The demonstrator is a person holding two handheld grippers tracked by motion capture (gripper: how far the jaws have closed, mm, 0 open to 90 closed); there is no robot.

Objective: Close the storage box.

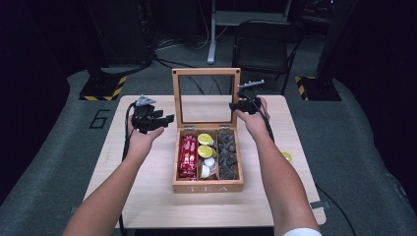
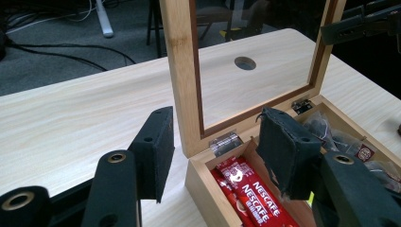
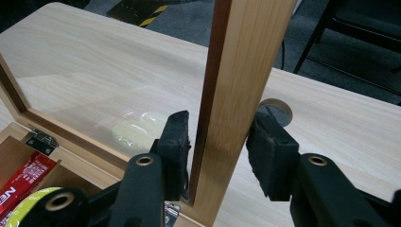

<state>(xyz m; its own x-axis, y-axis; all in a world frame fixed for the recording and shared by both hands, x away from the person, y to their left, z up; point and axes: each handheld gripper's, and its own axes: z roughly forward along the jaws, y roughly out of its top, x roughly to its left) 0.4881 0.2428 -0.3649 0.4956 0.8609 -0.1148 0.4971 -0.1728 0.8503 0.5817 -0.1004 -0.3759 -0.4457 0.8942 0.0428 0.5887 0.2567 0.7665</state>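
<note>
Grippers at wooden glass-paned tea box lid (image 1: 206, 72)

Right gripper (image 3: 216, 142) clenches the upright lid's side rail near the table's (image 1: 147, 196) far edge; left gripper (image 2: 215, 142) hangs released.

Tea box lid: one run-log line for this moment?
right tongs: shut on lid right frame | lid: upright | left tongs: open, holding nothing, by tea box left hinge corner

You are working at a pale wooden table (image 1: 147, 196) with a round hole (image 2: 245, 63) in its top, standing on a grey carpet (image 1: 54, 162) — a faint number is showing on the floor at your left. A black folding chair (image 1: 265, 49) is standing beyond the table, and a white post (image 1: 212, 34) is rising beside it. Yellow-and-black striped plates (image 1: 103, 88) are lying on either side — the rest of the room is sitting in darkness.
</note>
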